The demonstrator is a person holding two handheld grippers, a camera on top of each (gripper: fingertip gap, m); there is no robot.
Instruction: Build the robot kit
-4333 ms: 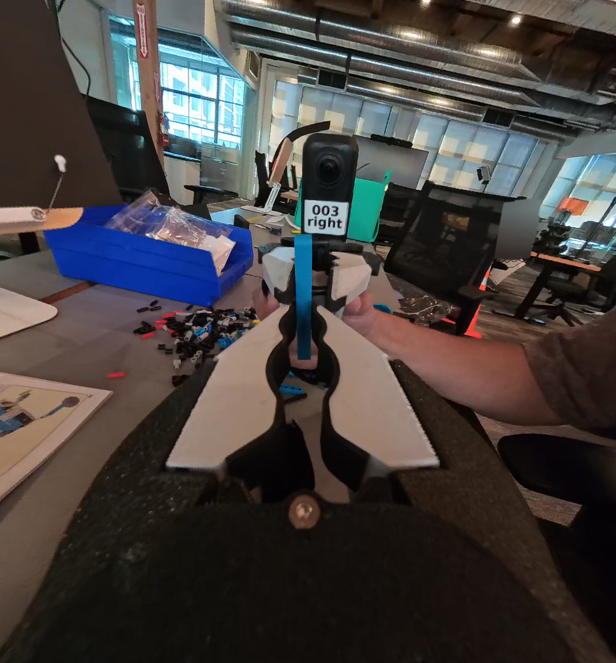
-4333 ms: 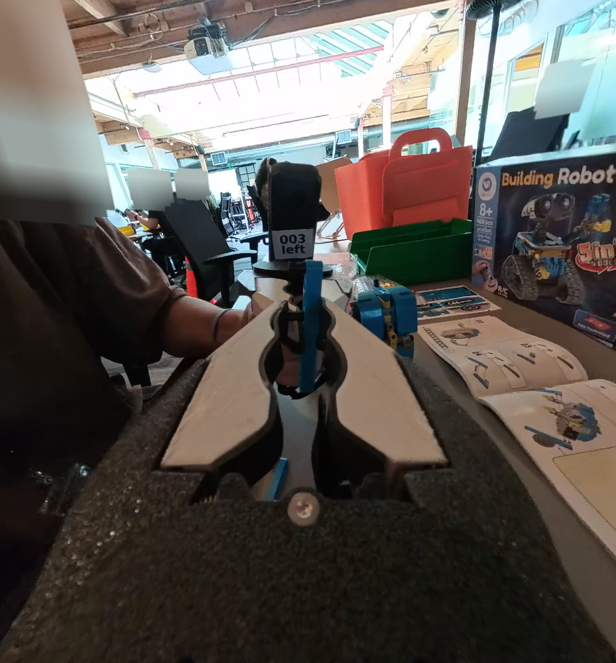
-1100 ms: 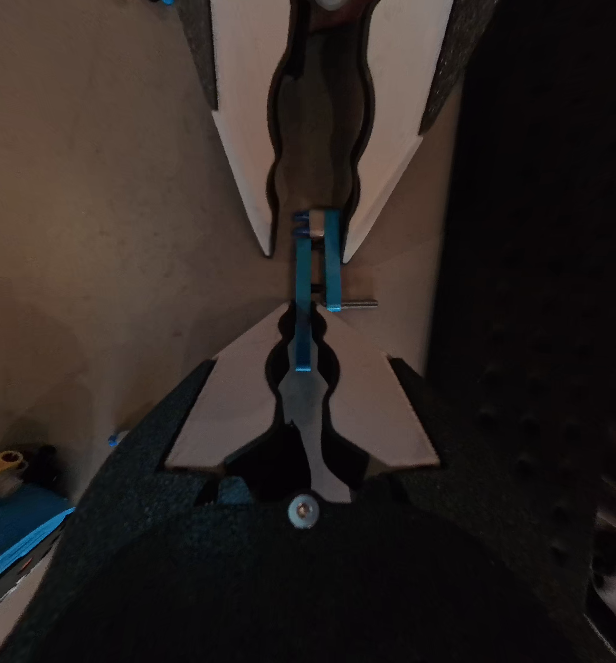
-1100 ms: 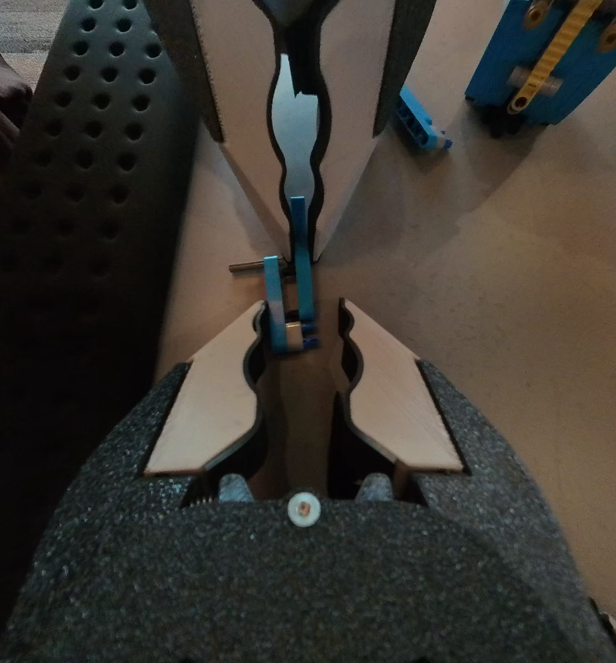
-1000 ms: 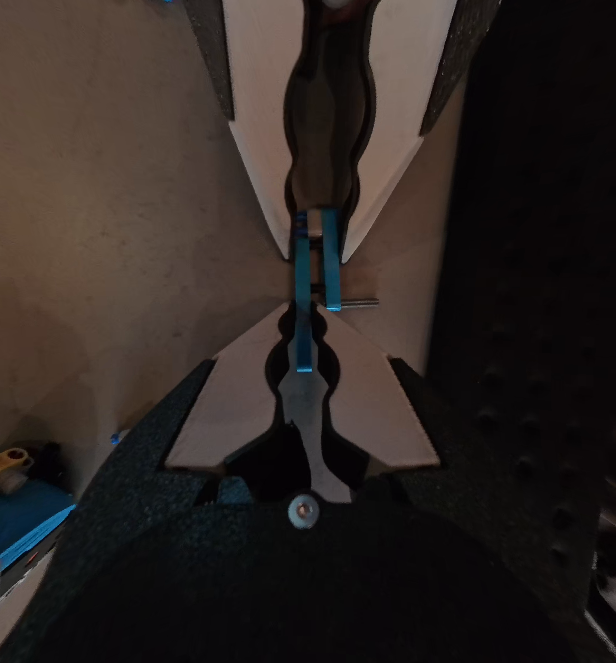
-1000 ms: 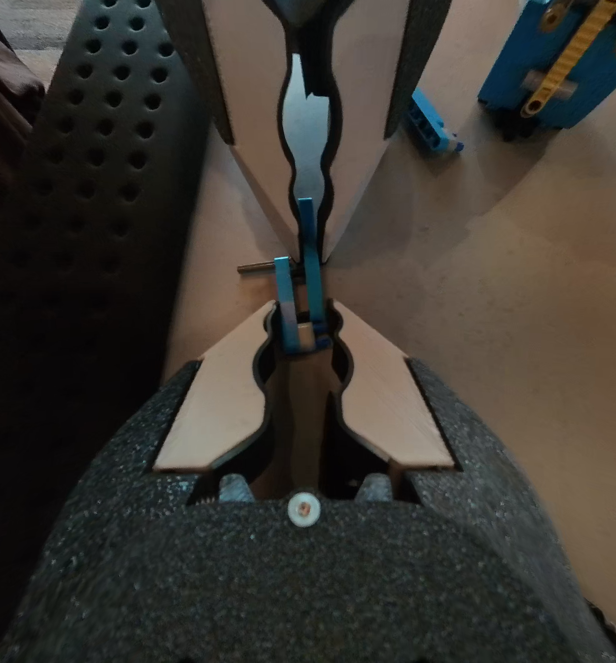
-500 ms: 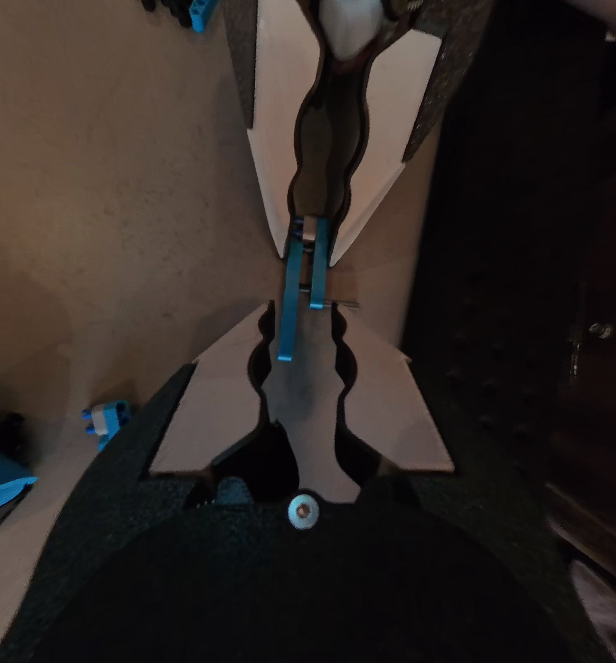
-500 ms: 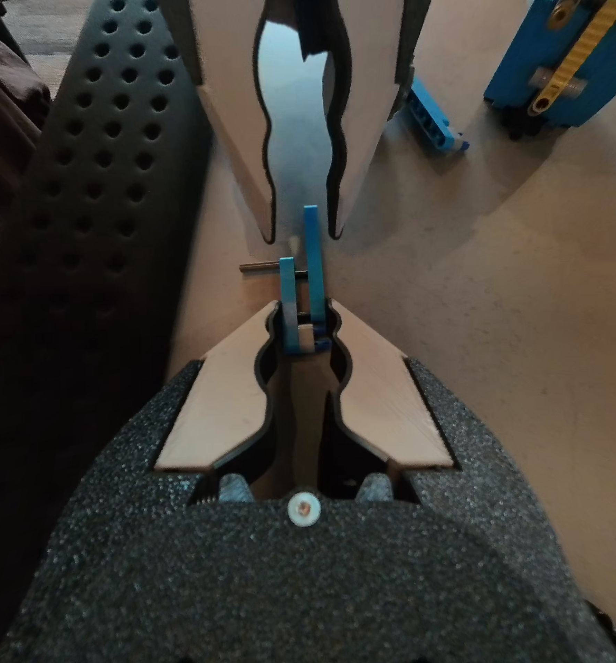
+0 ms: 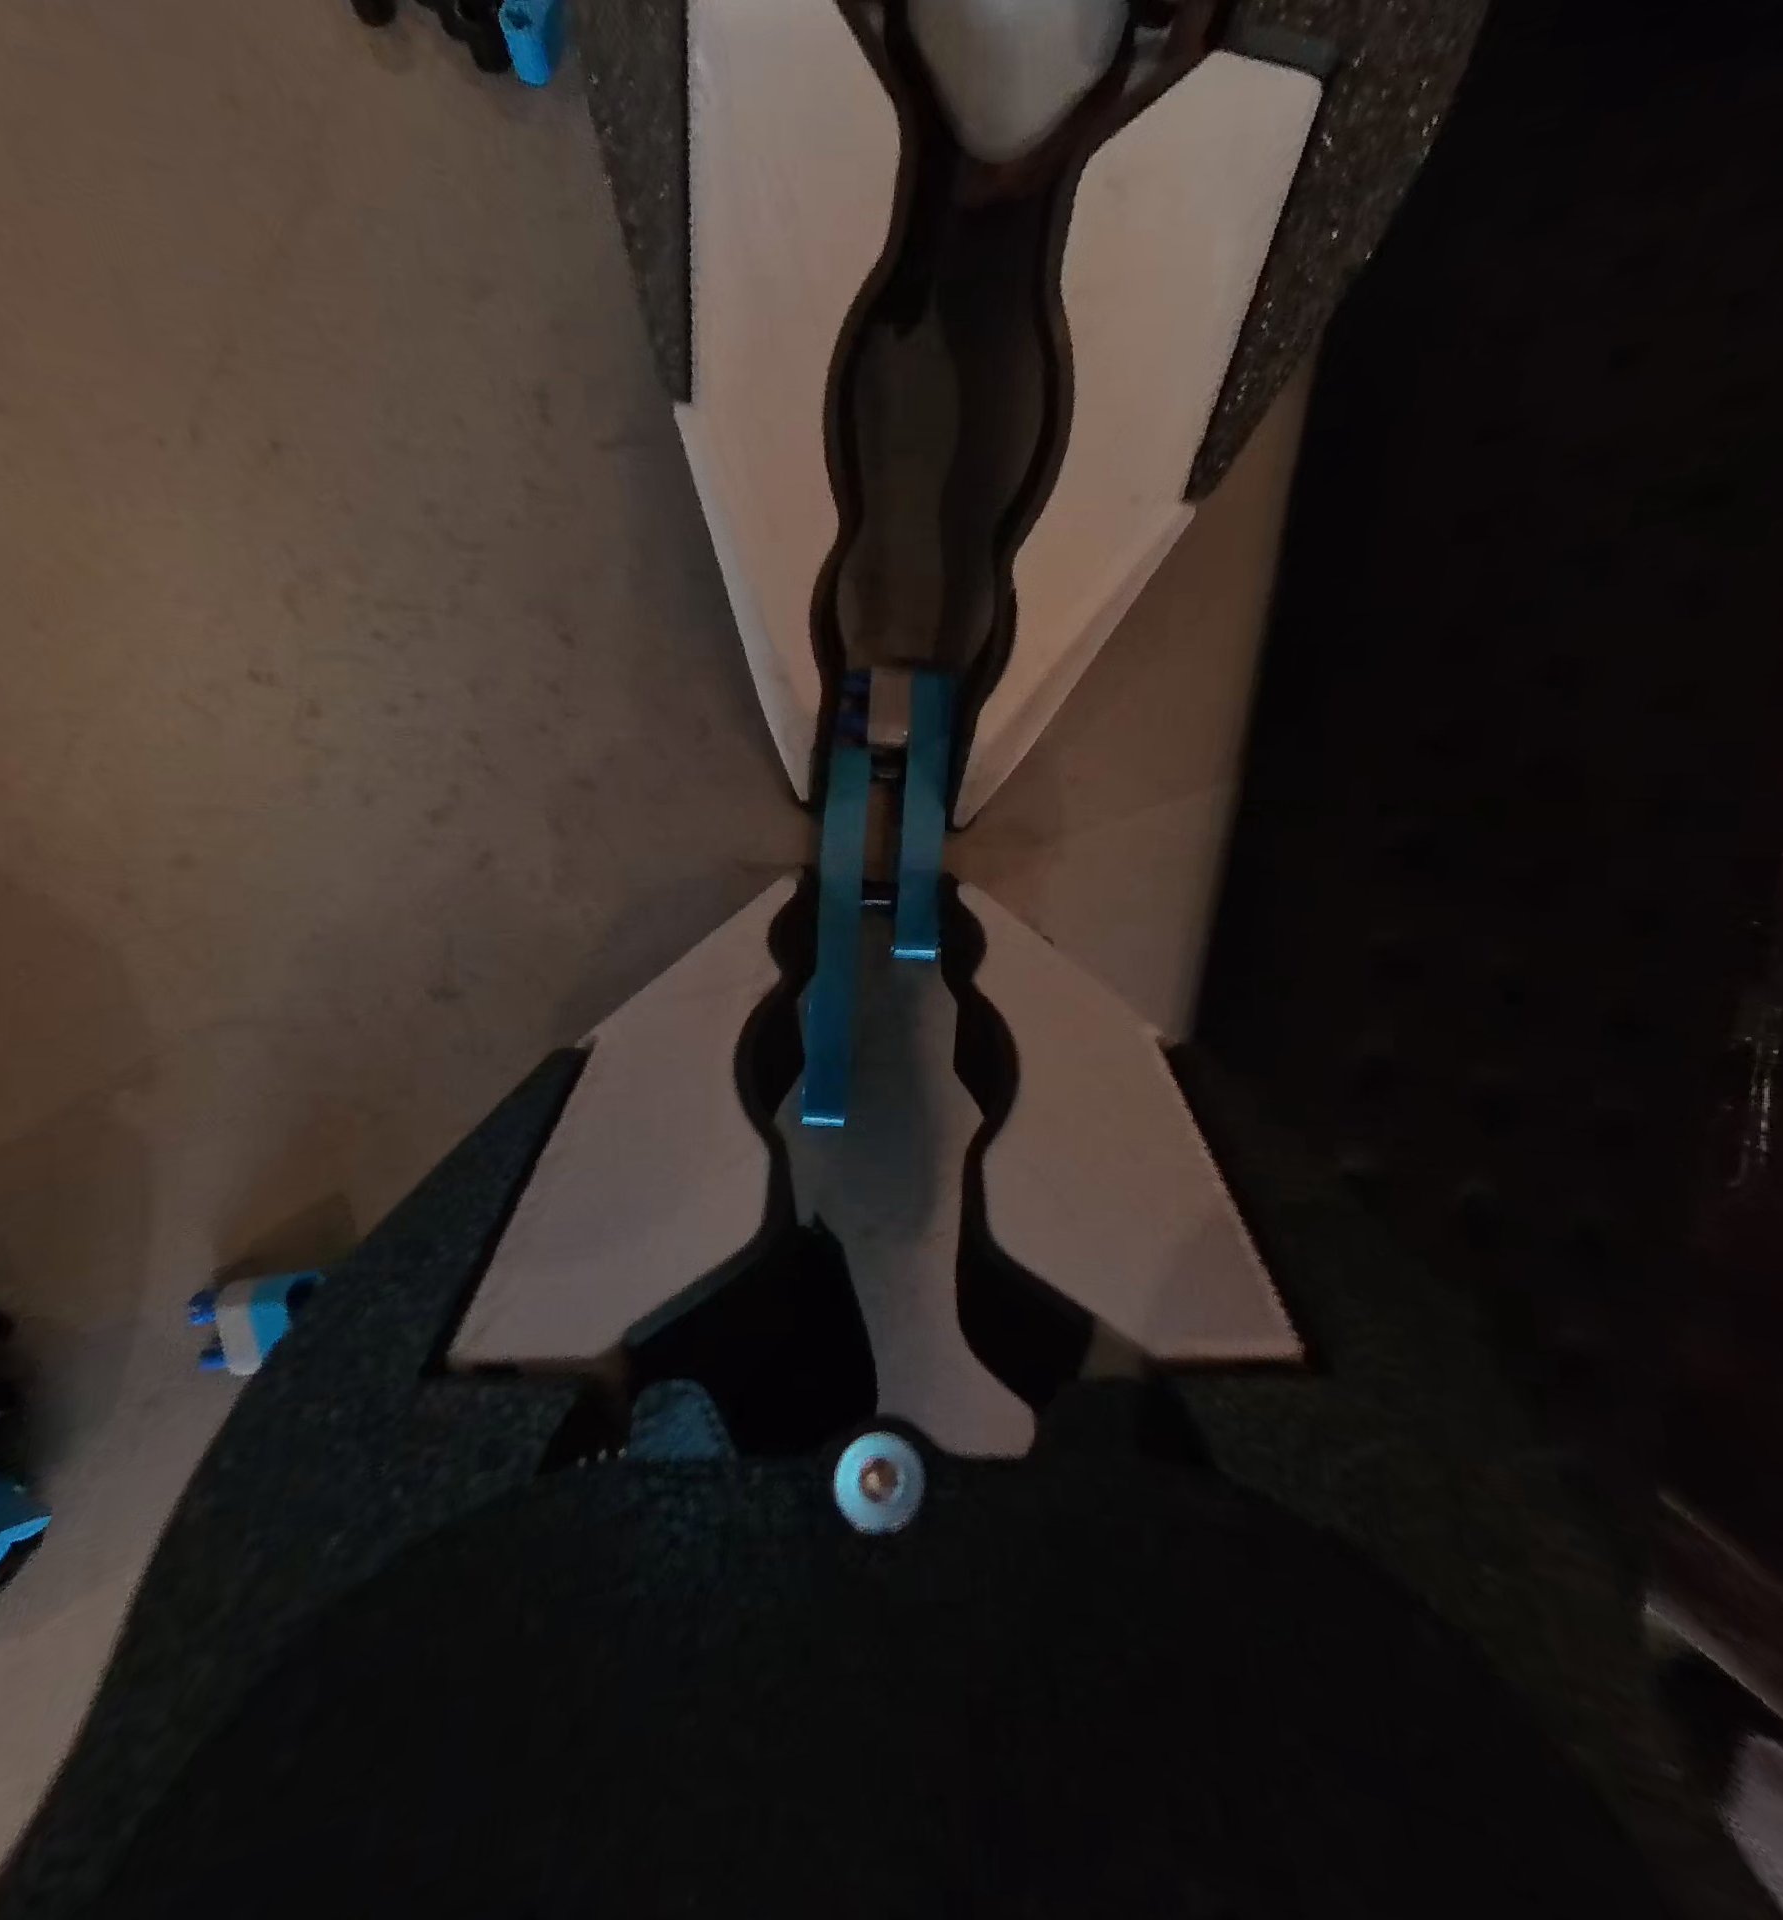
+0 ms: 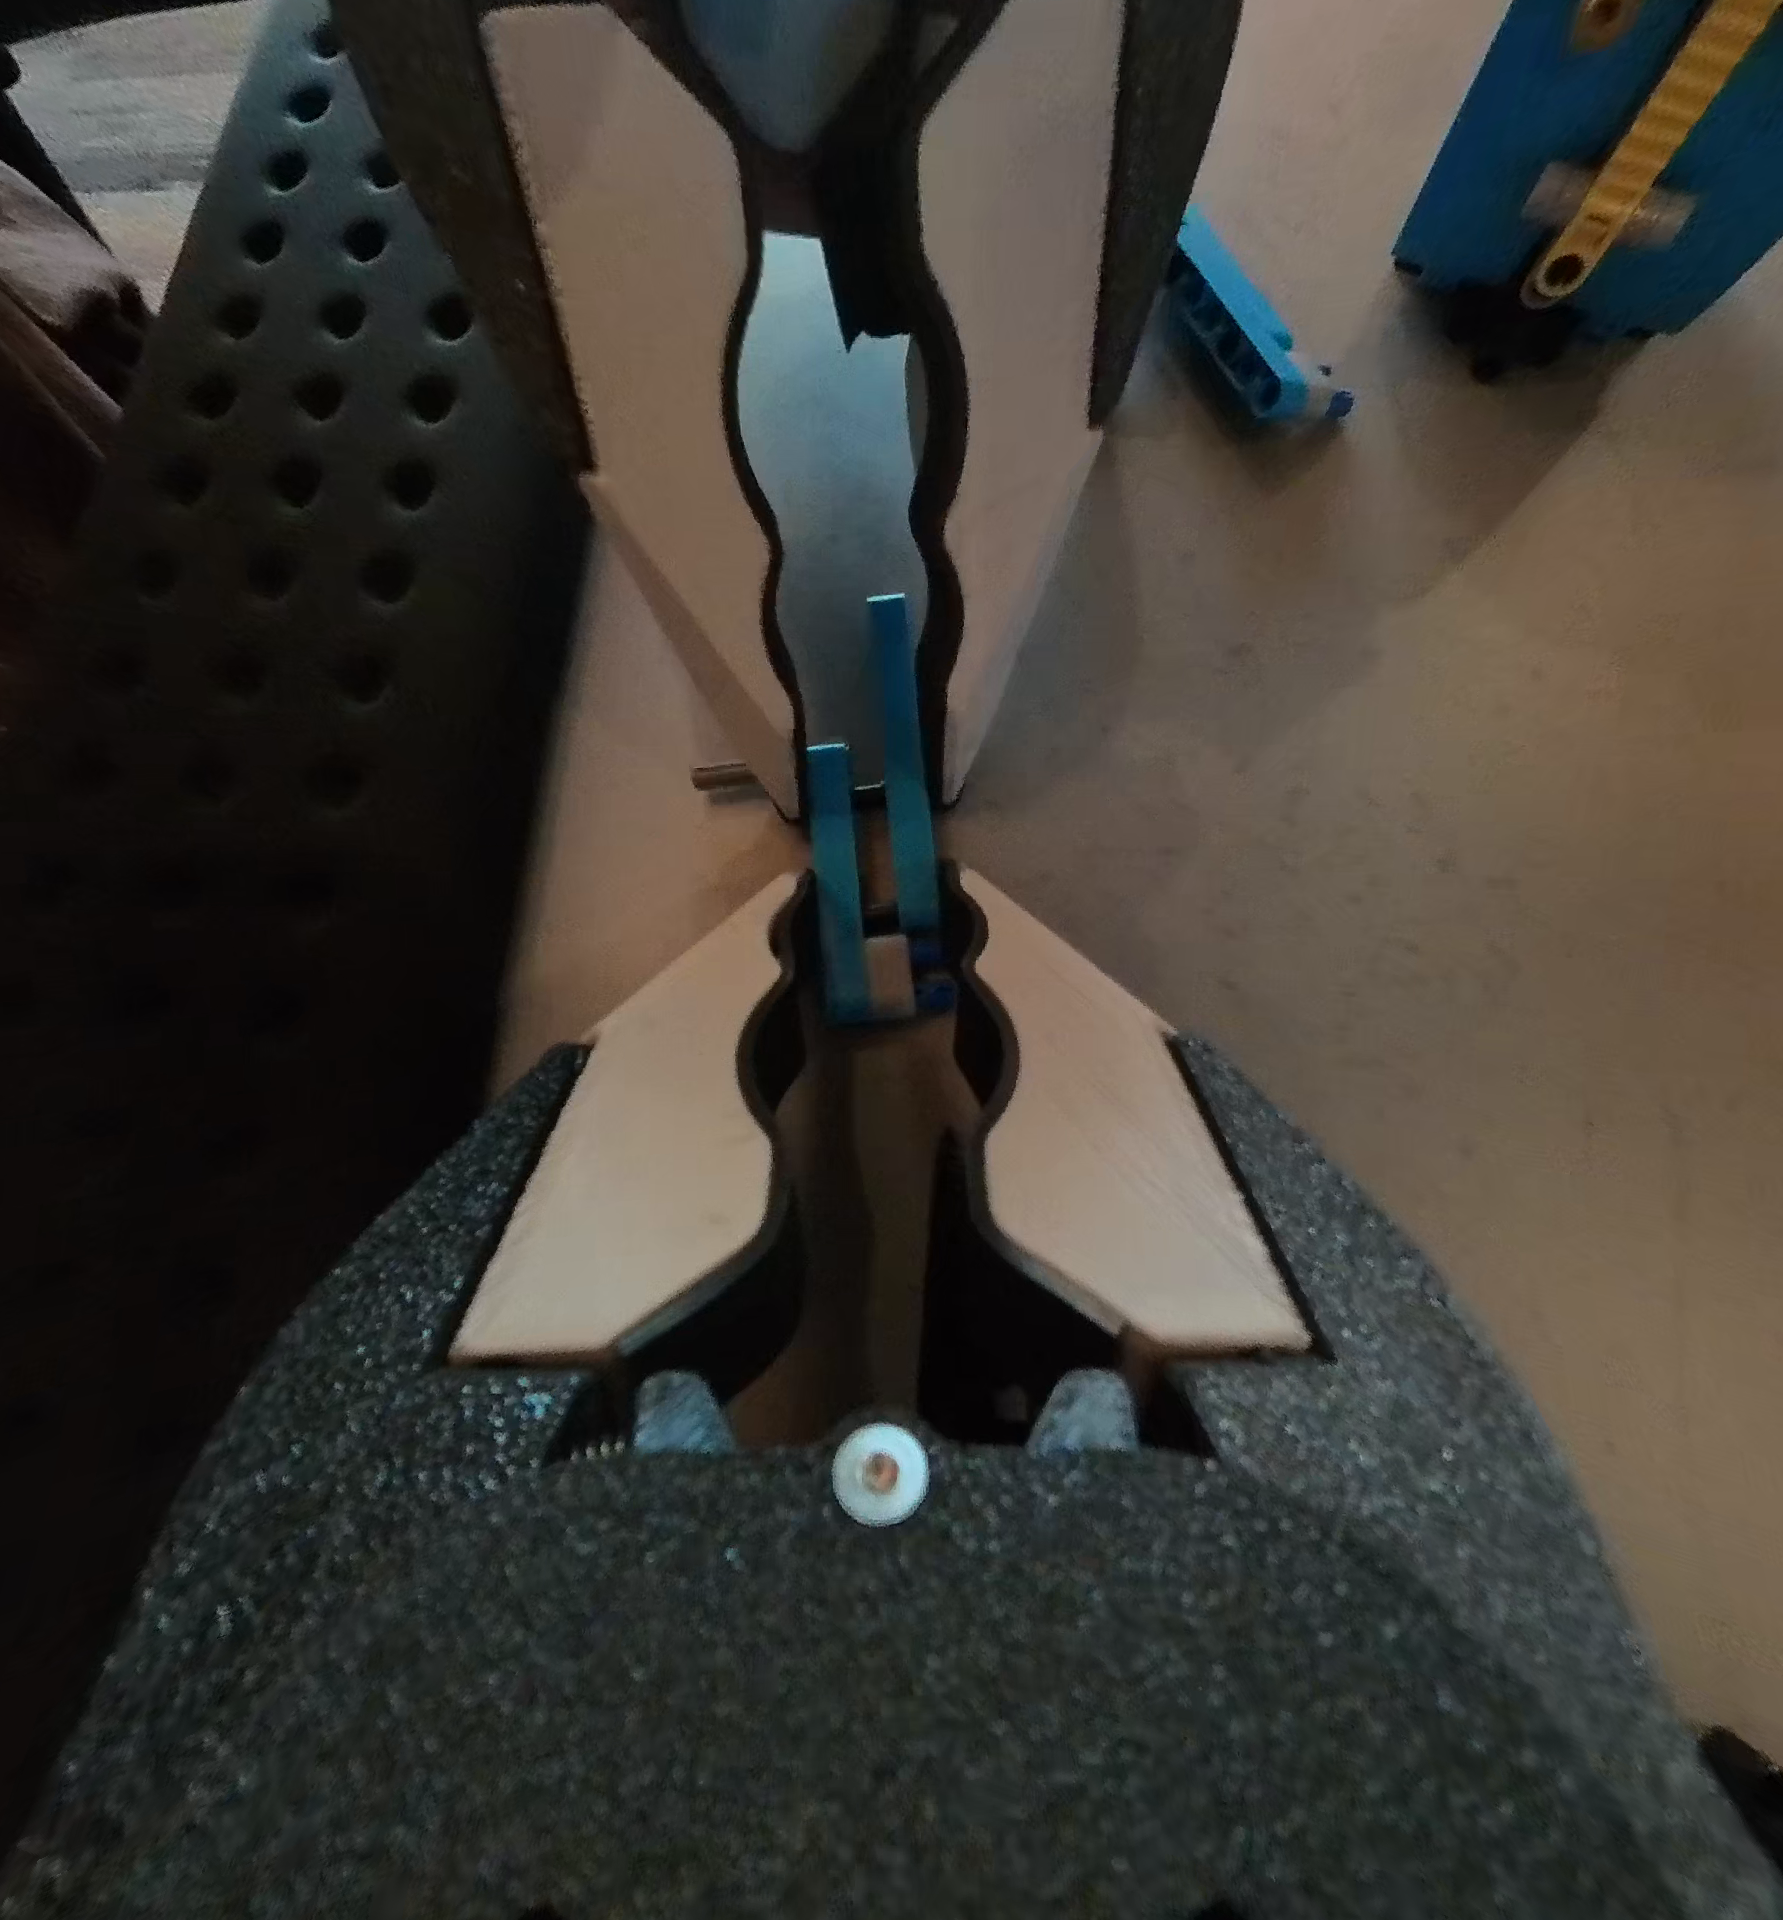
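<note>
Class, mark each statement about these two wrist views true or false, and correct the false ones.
1. The left gripper and right gripper face each other tip to tip. True.
2. Both blue beams reach equally far into the left gripper's jaws. False: one beam reaches clearly deeper than the other.
3. The yellow toothed strip sits on a red block. False: it sits on a blue block.
4. A small blue-and-white piece lies on the table beside the left gripper. True.
</note>
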